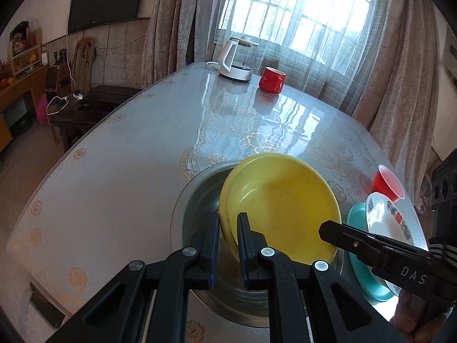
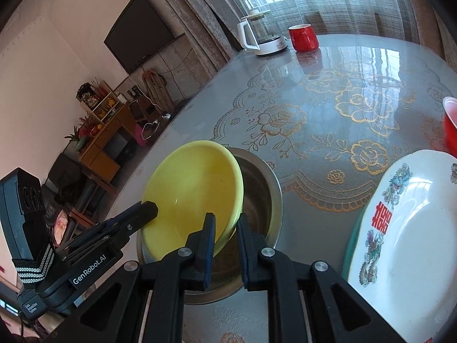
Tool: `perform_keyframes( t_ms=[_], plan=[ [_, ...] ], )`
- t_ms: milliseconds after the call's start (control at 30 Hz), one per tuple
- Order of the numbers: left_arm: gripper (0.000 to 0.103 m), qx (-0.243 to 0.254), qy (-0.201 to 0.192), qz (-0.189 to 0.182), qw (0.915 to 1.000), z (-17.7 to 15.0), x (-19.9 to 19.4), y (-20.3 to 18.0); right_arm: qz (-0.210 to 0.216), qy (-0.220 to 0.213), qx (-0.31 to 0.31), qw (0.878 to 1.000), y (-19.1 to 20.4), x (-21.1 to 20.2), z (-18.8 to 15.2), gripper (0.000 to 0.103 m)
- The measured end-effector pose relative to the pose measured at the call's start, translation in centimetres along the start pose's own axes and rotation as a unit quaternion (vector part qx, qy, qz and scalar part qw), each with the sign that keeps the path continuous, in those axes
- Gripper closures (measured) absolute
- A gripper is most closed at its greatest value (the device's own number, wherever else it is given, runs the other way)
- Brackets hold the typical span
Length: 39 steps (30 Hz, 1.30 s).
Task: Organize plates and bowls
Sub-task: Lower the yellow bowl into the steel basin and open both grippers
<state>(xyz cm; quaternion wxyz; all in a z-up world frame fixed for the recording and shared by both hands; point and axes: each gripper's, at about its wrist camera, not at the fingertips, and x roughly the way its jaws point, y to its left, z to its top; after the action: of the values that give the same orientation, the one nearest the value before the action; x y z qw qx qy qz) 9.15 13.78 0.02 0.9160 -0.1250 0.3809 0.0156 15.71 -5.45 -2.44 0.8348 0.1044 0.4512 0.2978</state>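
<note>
Yellow bowl (image 1: 281,205) stood tilted on edge inside steel basin (image 1: 200,200), near surface's (image 1: 114,171) near edge. Left tool (image 1: 228,228) clamped on bowl's left rim, one finger each side. Right tool (image 2: 225,228) straddled bowl's opposite rim, fingers either side; firm grip or gap, could not tell. White patterned plate (image 2: 408,228) lay stacked on teal plate (image 1: 358,220) just right of basin. Red cup (image 1: 387,183) beside plates. Kettle (image 1: 234,60) and red mug (image 1: 272,79) at far edge.

Left table (image 1: 100,171) bare — plates (image 1: 385,223) crowd the right.
</note>
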Motion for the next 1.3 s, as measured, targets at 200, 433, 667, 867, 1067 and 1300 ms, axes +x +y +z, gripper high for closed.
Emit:
perform_keyframes(
  t_ms=[200,433,667,867,1067,1300],
  plan=[
    [0.091,0.001,0.007,0.006,1.0,-0.2,0.8,0.3,-0.005,0.017,-0.001,1.0,-0.1,1.1,-0.1,0.087],
    [0.091,-0.002,0.023,0.009,0.9997,-0.7,1.5,0.9,-0.015,0.027,-0.014,0.999,0.1,1.5,-0.5,0.086],
    [0.091,0.012,0.016,0.021,0.9996,-1.1,1.6,0.6,-0.044,0.019,-0.054,0.997,1.6,1.4,-1.0,0.08],
    [0.091,0.012,0.018,0.021,0.9995,-1.3,1.5,0.4,-0.077,0.008,-0.087,0.993,2.6,1.0,-1.6,0.073],
    [0.091,0.014,0.019,0.023,0.9995,-1.4,1.6,0.4,-0.08,-0.001,-0.087,0.993,2.7,0.8,-1.6,0.068],
    [0.09,0.013,0.01,0.045,0.9989,-1.3,1.5,0.3,-0.082,-0.006,-0.095,0.992,3.2,1.0,-1.9,0.065]
  ],
)
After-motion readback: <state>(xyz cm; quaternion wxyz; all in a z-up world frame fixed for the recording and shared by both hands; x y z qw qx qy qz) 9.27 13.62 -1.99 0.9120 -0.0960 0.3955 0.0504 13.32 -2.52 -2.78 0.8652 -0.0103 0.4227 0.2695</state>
